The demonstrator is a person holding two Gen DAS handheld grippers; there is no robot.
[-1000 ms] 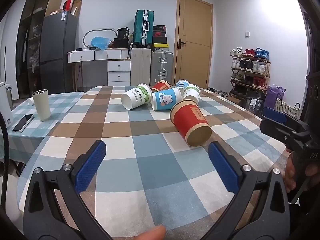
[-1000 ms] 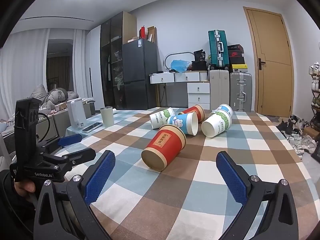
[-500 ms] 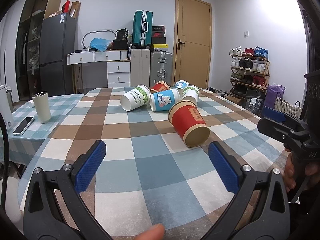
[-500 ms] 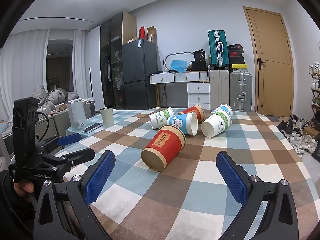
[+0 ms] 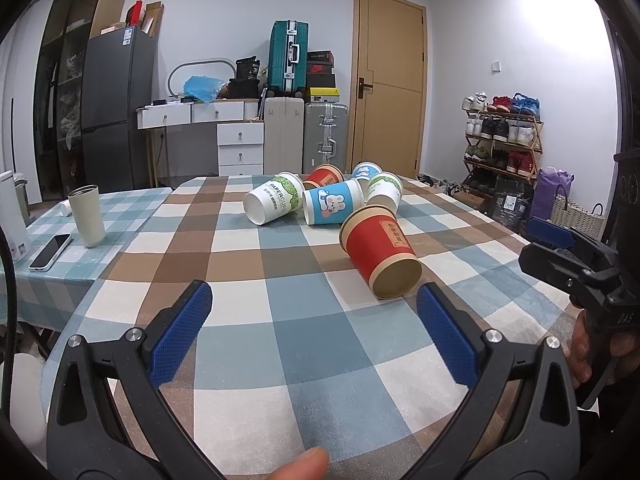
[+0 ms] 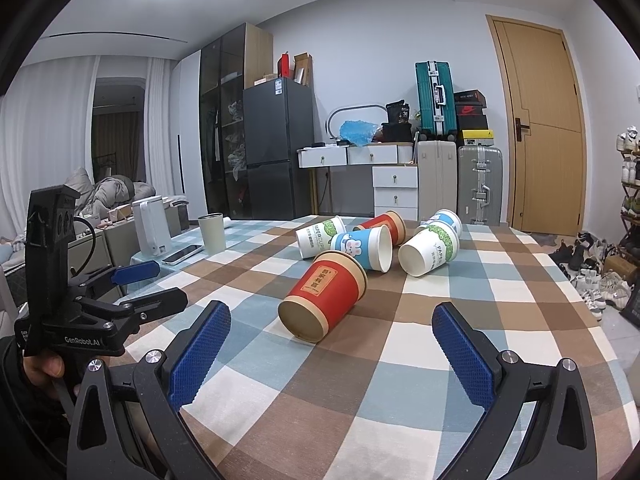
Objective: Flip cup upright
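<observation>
I see the red cup (image 5: 380, 250) lying on its side on the checked table (image 5: 280, 360), with its tan bottom turned toward me and its mouth toward the other cups. It has a tan band at both ends and a small label with characters that I cannot read well at this distance. From my left gripper (image 5: 314, 336) the cup is at about 1 o'clock, just beyond the fingertips; from my right gripper (image 6: 332, 354) it is at about 11 o'clock. Both claws are released, with the blue pads wide apart and nothing between them. Behind the red cup, at 12 o'clock, lies the group of fallen cups (image 5: 320, 200), the blue rabbit cup (image 6: 362, 246) almost touching it. The table edge curves near at 3 o'clock, while toward 9 o'clock there is bare cloth up to the tumbler (image 5: 87, 216) and the phone (image 5: 50, 252).
</observation>
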